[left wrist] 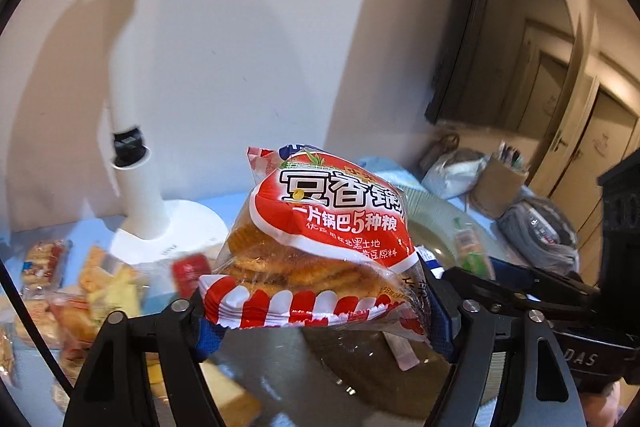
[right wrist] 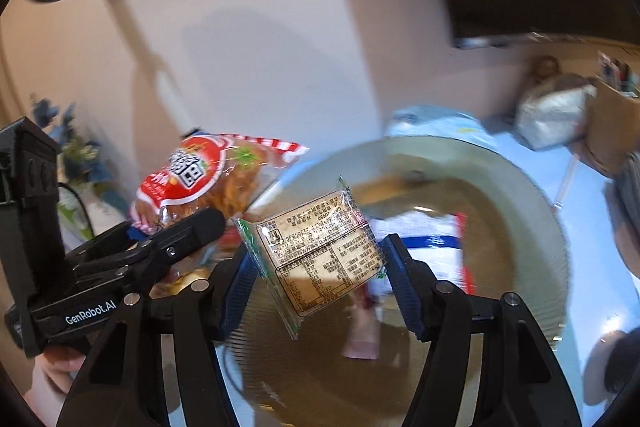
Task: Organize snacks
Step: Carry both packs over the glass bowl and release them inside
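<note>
Left wrist view: left gripper [left wrist: 320,311] clamped on a red-and-white rice-cracker bag [left wrist: 320,239], blue pads pressing both lower corners, bag centre frame and lifted off the surface. Behind it, a large glass plate [left wrist: 436,223] with a green packet [left wrist: 470,247] on it, blurred. Lower left, a loose snack pile [left wrist: 80,283] on the light blue table [left wrist: 72,227]; white lamp base [left wrist: 172,227] stands just behind the pile. Right gripper shows at the right edge as a black body. Right wrist view: right gripper [right wrist: 316,263] clamped on a small clear snack packet [right wrist: 316,251] with a printed label, tilted, held by its two side edges at centre frame. Below and behind it, the glass plate [right wrist: 520,195] fills centre-right, holding a white-and-blue packet [right wrist: 432,247] and a pink one [right wrist: 362,341], both smeared, type hard to tell. Left gripper [right wrist: 192,227] enters from the left edge with the red bag [right wrist: 192,179] at centre left, just beside the plate rim. A hand [right wrist: 56,379] at lower left.
</note>
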A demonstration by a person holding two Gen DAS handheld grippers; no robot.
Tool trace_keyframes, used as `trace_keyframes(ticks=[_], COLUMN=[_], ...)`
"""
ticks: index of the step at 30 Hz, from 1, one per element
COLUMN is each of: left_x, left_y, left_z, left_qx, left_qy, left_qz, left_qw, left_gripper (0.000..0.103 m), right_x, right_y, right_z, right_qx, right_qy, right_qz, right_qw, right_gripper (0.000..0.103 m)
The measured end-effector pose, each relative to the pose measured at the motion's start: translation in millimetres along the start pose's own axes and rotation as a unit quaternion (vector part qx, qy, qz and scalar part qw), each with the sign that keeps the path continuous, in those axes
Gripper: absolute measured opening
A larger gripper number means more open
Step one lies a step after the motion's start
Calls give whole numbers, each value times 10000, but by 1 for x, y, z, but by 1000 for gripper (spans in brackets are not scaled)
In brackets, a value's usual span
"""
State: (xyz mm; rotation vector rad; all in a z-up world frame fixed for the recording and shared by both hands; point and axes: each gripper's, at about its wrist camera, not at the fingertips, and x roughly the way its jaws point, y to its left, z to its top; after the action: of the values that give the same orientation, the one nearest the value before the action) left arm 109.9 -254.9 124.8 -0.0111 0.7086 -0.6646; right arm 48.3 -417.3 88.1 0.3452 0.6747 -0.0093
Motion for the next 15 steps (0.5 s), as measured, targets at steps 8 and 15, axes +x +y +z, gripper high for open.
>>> trace_keyframes(ticks=[8,15], left_x=[30,21], left_y=[-15,-7], left_z=[-5,-10], left_qx=[395,534], left_qy=[848,837], left_qz=[162,348], left_qw=[9955,9944], left_gripper=[98,98], right_x=[-1,4], right_y=[-39,-22], right_z=[-1,1], right_qx=[682,606], right_qy=[280,338], right_qz=[-249,-308], right_qw=[9970,9971], right_gripper=[94,94])
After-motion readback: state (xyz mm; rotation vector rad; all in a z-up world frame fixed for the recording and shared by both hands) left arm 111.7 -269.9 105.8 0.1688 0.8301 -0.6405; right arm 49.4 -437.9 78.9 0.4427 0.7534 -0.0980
